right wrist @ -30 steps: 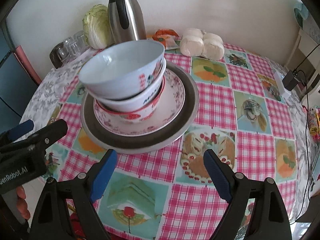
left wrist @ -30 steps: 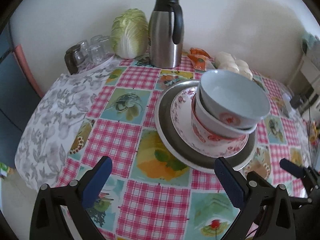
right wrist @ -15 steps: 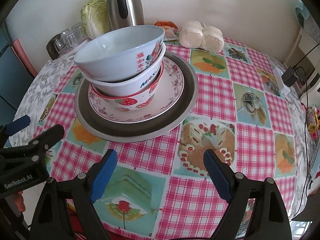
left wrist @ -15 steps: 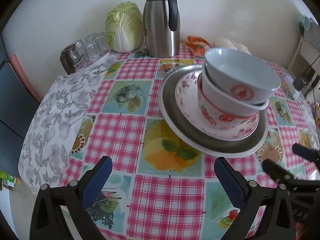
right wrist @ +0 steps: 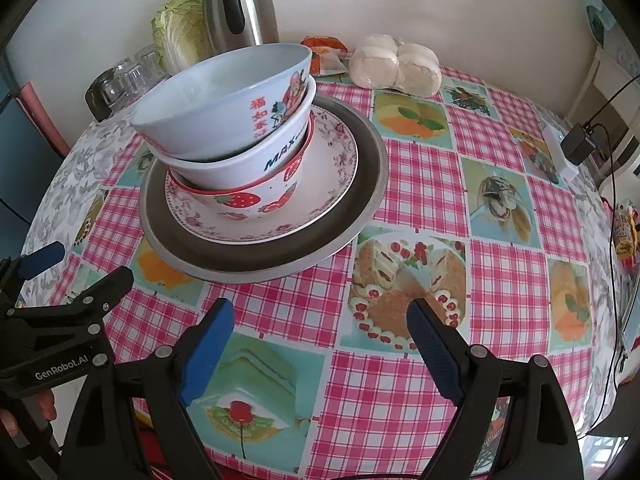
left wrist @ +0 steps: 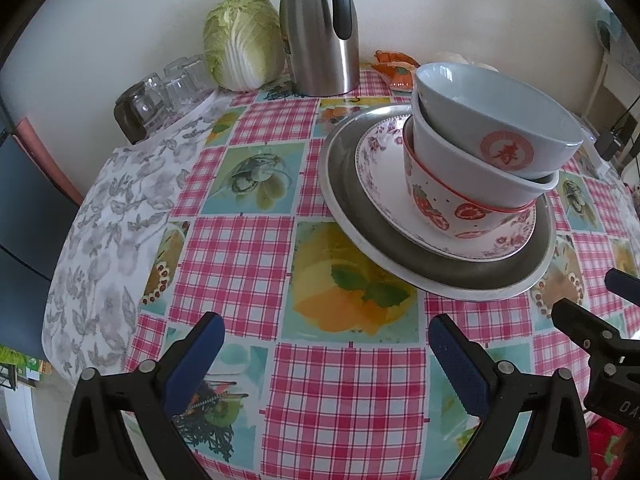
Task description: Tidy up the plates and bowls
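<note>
A stack stands on the table: a grey metal plate (left wrist: 360,236) (right wrist: 360,184) at the bottom, a floral plate (left wrist: 380,184) (right wrist: 336,172) on it, then a strawberry bowl (left wrist: 440,208) (right wrist: 248,200), a white bowl (left wrist: 460,164) (right wrist: 248,164) and a pale blue bowl (left wrist: 500,120) (right wrist: 224,104) on top. My left gripper (left wrist: 326,352) is open and empty, above the tablecloth, left of and short of the stack. My right gripper (right wrist: 320,340) is open and empty, in front of the stack. Each gripper shows at the edge of the other's view.
At the back stand a steel thermos jug (left wrist: 320,32), a cabbage (left wrist: 244,40), several glasses (left wrist: 168,84), an orange packet (left wrist: 396,72) and a bag of buns (right wrist: 396,66). A charger and cable (right wrist: 580,148) lie at the right edge of the round table.
Both grippers have drawn a little nearer and lower toward the table. The left one has shifted its view so that the stack sits further right. The stack has not moved.
</note>
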A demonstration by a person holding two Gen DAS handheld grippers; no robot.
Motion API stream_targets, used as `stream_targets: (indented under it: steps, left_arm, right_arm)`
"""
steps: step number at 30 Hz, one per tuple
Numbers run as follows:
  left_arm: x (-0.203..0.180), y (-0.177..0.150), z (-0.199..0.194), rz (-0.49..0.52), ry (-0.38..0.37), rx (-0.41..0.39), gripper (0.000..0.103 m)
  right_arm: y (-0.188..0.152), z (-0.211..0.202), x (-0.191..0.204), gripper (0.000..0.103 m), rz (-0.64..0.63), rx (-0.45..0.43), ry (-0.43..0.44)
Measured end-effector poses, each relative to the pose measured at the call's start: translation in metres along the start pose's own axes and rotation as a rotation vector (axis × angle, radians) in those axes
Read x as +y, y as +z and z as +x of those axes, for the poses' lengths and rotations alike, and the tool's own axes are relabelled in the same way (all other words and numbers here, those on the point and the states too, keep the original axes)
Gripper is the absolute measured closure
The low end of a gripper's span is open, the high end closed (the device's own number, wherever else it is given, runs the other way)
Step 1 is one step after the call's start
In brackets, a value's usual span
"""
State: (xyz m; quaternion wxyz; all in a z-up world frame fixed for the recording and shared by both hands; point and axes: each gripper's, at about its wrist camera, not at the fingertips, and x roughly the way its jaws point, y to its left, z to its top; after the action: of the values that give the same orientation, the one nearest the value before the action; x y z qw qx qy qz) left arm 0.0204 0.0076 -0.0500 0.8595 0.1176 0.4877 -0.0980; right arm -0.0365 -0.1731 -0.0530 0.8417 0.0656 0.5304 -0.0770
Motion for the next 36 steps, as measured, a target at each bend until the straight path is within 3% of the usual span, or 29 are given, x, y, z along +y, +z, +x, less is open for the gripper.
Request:
stream_targets:
  steps: [36]
  left_arm:
    - [0.004,-0.0019,0.0047,-0.013,-0.003,0.026,0.0]
  right_arm:
    - [-0.0004,0.0007,0.0006,0.015,-0.007,0.005,-0.004]
